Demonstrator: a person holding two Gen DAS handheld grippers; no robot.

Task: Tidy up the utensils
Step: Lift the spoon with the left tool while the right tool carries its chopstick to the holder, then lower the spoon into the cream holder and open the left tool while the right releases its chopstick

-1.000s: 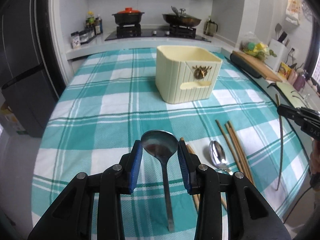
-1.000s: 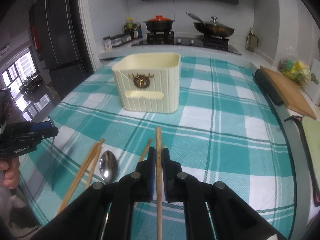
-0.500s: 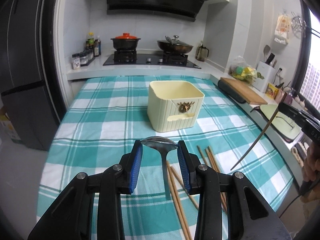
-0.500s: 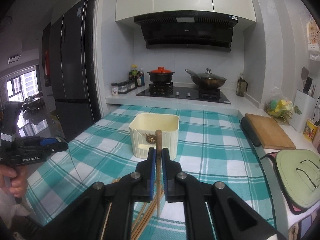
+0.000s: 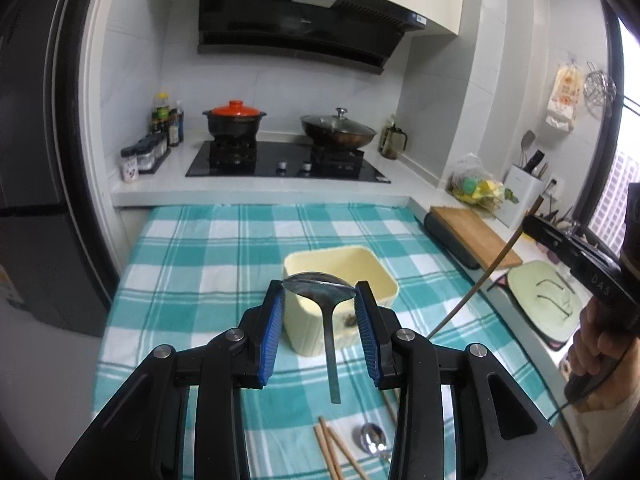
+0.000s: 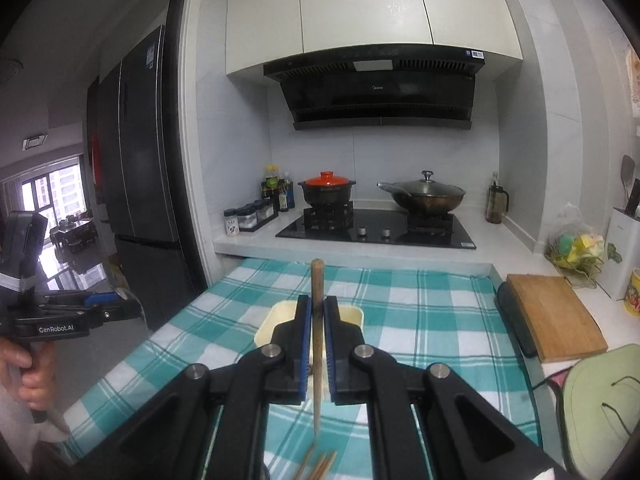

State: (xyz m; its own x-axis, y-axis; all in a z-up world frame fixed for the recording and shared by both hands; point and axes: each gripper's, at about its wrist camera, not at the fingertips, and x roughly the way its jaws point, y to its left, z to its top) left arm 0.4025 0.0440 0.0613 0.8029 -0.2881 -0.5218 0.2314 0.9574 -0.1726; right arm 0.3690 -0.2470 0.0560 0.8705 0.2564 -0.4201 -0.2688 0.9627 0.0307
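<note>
Both grippers have come up off the cloth since a sec ago, w/ the cream bin (image 5: pixel 340 276) now sitting lower in each view. We hold a steel spoon (image 5: pixel 326 300) in the left gripper (image 5: pixel 320 300): pads clamp the bowl edges, handle hanging down in front of the bin. Our right gripper (image 6: pixel 316 316) is pinched tight on one wooden chopstick (image 6: pixel 317 336), upright, its tip above the bin's far rim. More chopsticks (image 5: pixel 332 456) & a second spoon (image 5: pixel 372 440) lie on the checked cloth (image 5: pixel 200 264), nearer us than the bin.
</note>
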